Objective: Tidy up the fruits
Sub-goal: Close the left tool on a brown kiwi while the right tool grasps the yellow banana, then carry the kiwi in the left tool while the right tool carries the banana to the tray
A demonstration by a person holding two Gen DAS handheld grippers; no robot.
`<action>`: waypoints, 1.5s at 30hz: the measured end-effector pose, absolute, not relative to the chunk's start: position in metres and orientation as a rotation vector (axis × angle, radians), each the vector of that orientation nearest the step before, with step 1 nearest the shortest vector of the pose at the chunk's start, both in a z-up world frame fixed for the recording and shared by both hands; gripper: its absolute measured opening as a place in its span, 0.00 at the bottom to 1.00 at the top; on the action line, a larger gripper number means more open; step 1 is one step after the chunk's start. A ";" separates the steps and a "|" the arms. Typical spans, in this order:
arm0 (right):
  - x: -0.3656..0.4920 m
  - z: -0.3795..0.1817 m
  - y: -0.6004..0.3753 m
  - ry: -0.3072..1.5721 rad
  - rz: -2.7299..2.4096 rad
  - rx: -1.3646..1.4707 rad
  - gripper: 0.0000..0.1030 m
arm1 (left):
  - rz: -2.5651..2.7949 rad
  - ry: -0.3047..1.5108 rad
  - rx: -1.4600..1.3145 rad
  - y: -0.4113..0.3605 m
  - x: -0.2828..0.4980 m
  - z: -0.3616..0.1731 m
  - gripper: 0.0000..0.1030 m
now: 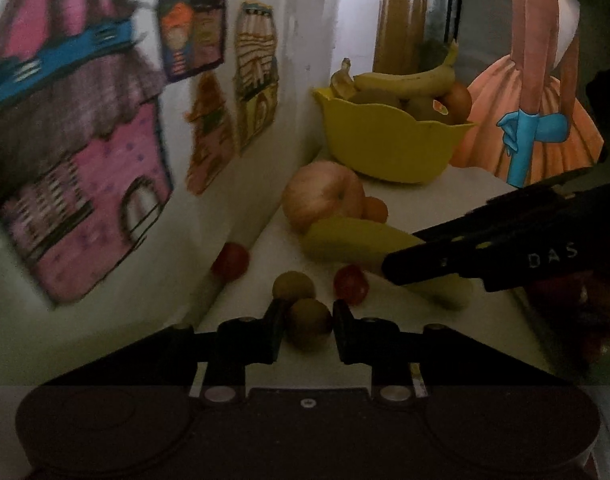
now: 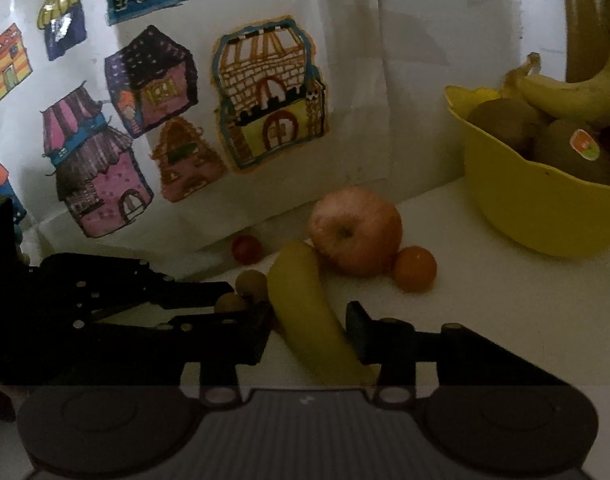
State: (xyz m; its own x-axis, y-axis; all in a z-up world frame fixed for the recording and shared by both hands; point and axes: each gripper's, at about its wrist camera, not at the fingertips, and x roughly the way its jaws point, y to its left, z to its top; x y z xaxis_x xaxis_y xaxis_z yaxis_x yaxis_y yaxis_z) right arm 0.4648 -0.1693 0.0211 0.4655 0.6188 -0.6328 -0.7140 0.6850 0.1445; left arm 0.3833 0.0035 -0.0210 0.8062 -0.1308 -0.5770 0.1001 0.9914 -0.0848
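Note:
In the left wrist view my left gripper (image 1: 309,332) is shut on a small brown round fruit (image 1: 308,322), its pads touching both sides. A second small brown fruit (image 1: 293,286) and a red cherry tomato (image 1: 351,284) lie just beyond. My right gripper (image 2: 311,332) is shut on a loose banana (image 2: 309,308) that lies on the white counter (image 2: 485,300). An apple (image 2: 355,232) and a small orange (image 2: 415,268) sit behind the banana. The yellow bowl (image 2: 525,208) at the right holds bananas and kiwis. The left gripper (image 2: 241,304) shows at the left of the right wrist view.
A wall with paper house drawings (image 2: 265,100) runs along the counter's far side. Another cherry tomato (image 2: 246,249) lies at the wall's foot. Behind the bowl (image 1: 385,148) stand a brown post (image 1: 401,20) and a painting of a figure in an orange dress (image 1: 537,100).

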 end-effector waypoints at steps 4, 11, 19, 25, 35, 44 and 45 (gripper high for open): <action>0.441 0.025 -0.169 0.704 0.801 -0.181 0.38 | -0.119 0.632 -0.067 0.007 0.360 -0.020 0.27; 0.391 0.026 -0.156 0.664 0.801 -0.338 0.38 | -0.109 0.652 -0.067 0.014 0.321 -0.018 0.27; 0.379 0.019 -0.135 0.677 0.798 -0.492 0.43 | -0.059 0.663 -0.072 0.019 0.327 -0.017 0.31; 0.386 0.002 -0.130 0.705 0.819 -0.481 0.49 | -0.039 0.668 -0.069 0.019 0.338 -0.023 0.32; 0.387 -0.002 -0.129 0.664 0.824 -0.423 0.45 | -0.031 0.657 -0.056 0.016 0.341 -0.024 0.32; 0.350 -0.001 -0.122 0.636 0.749 -0.461 0.37 | -0.037 0.657 -0.101 0.015 0.310 -0.016 0.28; 0.342 -0.001 -0.121 0.619 0.747 -0.477 0.37 | -0.045 0.651 -0.111 0.015 0.305 -0.015 0.28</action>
